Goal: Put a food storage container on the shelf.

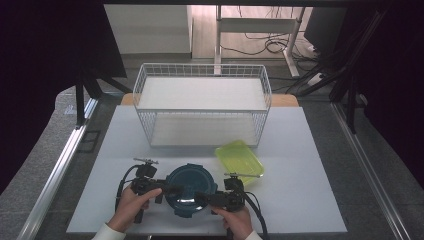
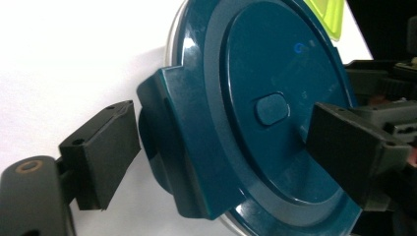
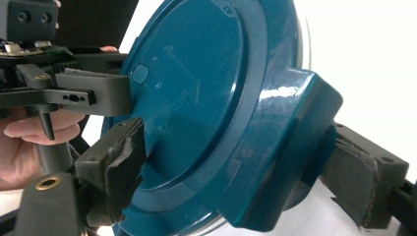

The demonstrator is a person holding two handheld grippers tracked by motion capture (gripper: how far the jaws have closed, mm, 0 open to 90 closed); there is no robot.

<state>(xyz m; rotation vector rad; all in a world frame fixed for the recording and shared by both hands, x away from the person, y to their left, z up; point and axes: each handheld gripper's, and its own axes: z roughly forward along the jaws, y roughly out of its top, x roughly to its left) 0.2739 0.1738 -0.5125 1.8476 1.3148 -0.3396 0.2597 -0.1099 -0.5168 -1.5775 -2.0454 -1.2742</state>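
Hands are bracketing opposite clasps of the round teal container (image 1: 191, 189) with left gripper (image 1: 167, 188) and right gripper (image 1: 202, 198), jaws spread, clasps seemingly not yet released.

Two hand-held grippers, left gripper (image 1: 172, 189) and right gripper (image 1: 200, 196), each a matt black body with two blocky black jaws faced by flat dark pads (image 2: 101, 155). A brass-coloured ring (image 2: 29, 166) marks the near arm of each jaw, with small screw holes in the pad blocks. A black cable (image 1: 121, 181) loops from each gripper body. Each body carries a thin grey plate (image 1: 145, 161) on top. White sleeve cuffs (image 1: 106, 231) show at the person's wrists.
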